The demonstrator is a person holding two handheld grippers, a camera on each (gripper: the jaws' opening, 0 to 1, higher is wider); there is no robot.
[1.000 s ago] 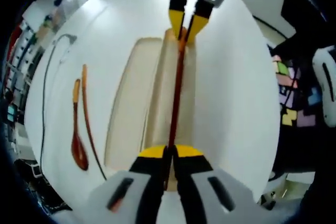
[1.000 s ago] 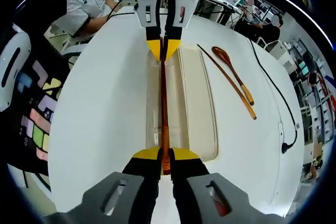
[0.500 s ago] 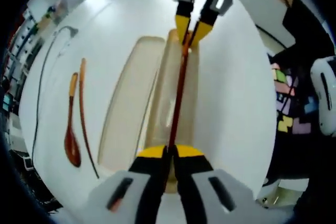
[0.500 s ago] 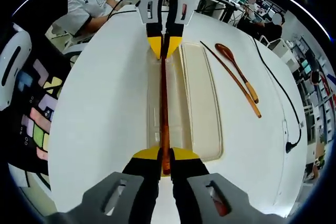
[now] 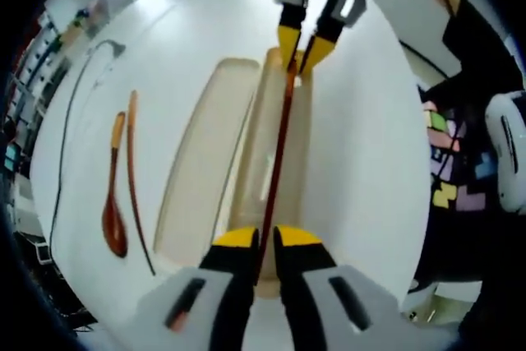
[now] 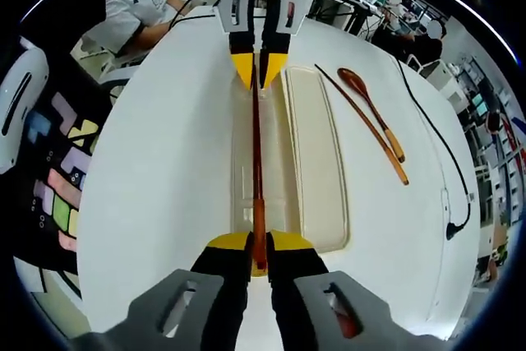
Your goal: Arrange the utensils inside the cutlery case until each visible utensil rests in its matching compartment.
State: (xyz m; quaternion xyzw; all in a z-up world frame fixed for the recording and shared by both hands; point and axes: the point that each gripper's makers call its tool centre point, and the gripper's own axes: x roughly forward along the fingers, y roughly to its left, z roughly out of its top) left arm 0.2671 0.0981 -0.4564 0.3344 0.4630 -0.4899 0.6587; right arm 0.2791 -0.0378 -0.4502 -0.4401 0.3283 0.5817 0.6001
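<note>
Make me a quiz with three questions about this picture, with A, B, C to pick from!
1. Where is the spoon?
A. Inside the cutlery case
B. On the table beside the case
C. In a gripper

2. What colour are the right gripper's fingertips?
A. Yellow
B. Blue
C. Pink

3. What is the right gripper doing?
A. Open, holding nothing
B. Shut on the spoon
C. Shut on the chopstick

Answers:
1. B, since the spoon lies on the white table, apart from the cutlery case.
2. A, since the tips are yellow on black fingers.
3. C, since its tips pinch one end of the long dark chopstick, which runs along the case.
</note>
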